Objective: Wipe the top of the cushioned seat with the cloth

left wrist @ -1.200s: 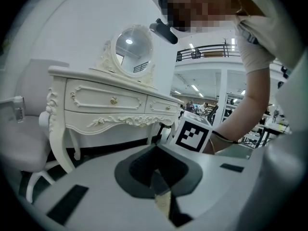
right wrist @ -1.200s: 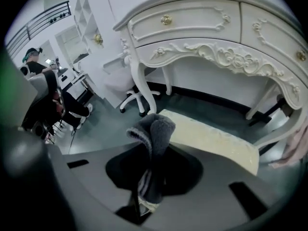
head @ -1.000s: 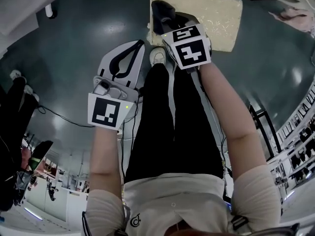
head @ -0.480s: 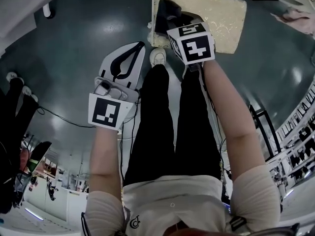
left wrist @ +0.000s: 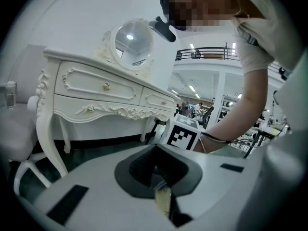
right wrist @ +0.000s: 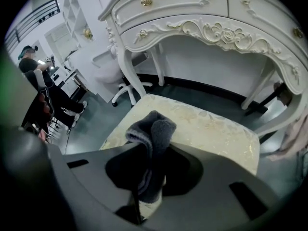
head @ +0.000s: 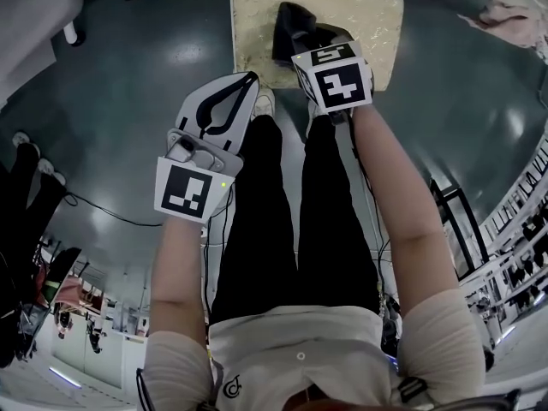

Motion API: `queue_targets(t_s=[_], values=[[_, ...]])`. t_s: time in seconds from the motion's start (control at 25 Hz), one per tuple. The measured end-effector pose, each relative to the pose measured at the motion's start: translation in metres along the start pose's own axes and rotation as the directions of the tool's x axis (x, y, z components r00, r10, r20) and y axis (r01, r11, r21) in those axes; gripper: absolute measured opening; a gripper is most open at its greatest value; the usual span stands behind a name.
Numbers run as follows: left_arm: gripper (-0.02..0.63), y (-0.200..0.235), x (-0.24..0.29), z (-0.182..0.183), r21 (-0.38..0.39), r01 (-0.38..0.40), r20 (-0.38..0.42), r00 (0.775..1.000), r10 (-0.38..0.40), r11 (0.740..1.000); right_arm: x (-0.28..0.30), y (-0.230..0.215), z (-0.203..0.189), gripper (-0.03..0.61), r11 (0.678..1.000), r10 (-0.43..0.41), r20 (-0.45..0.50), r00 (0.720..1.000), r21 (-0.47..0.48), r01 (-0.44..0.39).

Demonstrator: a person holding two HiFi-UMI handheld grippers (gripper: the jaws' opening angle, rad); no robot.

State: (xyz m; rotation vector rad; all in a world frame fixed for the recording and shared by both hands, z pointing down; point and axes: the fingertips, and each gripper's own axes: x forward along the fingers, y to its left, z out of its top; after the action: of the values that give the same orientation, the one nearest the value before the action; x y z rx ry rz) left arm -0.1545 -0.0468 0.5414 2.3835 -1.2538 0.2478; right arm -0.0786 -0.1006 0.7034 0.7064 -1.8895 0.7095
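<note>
Dark grey knitted cloth (right wrist: 151,134) (head: 291,28) is sitting clamped between the jaws of the right gripper (right wrist: 144,177) (head: 300,41), bunching up over the near left part of the pale yellow patterned cushioned seat (right wrist: 216,129) (head: 257,15); whether it is touching the cushion cannot be told; the left gripper (head: 218,105) (left wrist: 161,186) is hovering over the dark floor (head: 128,75) short of the seat's near left corner, its jaws resting together on nothing; a white carved dressing table (right wrist: 192,13) (left wrist: 96,90) is standing behind the seat.

Dark glossy floor (head: 128,75) bears cushioned seat (head: 377,20) (dressing table (right wrist: 202,13) behind).
</note>
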Motion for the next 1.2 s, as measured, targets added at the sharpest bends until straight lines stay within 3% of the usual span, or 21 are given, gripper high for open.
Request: queue_targets(t_s=[0.6, 1.2], values=[[0.012, -0.063, 0.067, 0.005, 0.024, 0.057, -0.022, 0.998, -0.056, 0.998, -0.037, -0.097, -0.046, 0.074, 0.998, -0.054, -0.017, 0.998, 0.016, 0.054], [0.012, -0.129, 0.124, 0.016, 0.013, 0.020, 0.011, 1.000, -0.020, 1.000, -0.074, -0.196, -0.097, 0.072, 0.991, -0.129, -0.058, 0.990, 0.016, 0.130]])
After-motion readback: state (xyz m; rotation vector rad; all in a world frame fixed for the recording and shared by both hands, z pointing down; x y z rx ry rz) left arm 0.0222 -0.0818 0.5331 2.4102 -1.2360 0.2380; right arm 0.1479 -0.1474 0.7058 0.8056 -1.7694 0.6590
